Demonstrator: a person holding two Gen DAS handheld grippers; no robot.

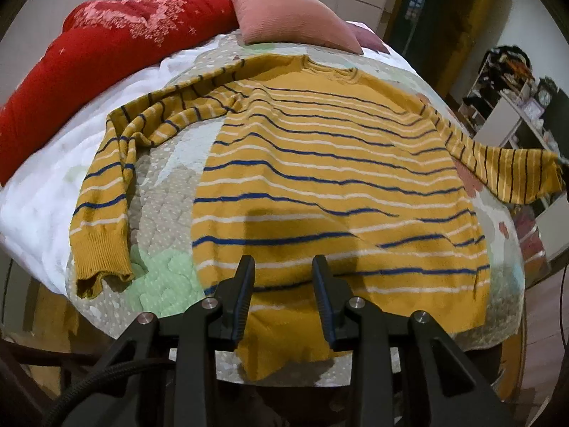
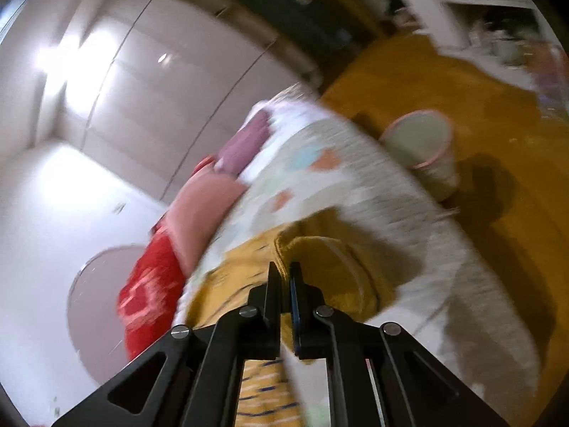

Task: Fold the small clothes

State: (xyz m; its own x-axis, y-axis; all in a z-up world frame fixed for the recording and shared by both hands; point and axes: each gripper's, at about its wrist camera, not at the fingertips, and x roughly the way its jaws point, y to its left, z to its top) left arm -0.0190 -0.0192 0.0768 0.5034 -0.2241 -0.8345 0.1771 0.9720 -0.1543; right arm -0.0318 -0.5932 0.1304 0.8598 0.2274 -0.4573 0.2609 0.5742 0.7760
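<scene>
Quilt (image 1: 167,192): covering the bed, lying under everything.
Sweater (image 1: 330,192): lying flat on the quilt, collar at 12 o'clock, hem at 6.
Left gripper (image 1: 283,267): hovering over the hem, fingers spread, grasping nothing.
Right gripper (image 2: 283,271): clenching what is probably the sweater's right cuff (image 2: 302,249), blurred, lifted at 3 o'clock.

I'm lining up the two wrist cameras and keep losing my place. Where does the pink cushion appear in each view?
Left wrist view: the pink cushion lies at top centre, beyond the collar of the striped sweater.
Right wrist view: the pink cushion sits left of centre, blurred, above the sweater cuff held in the right gripper.
Shared landmark: the red blanket lies right beside the cushion in both.
</scene>
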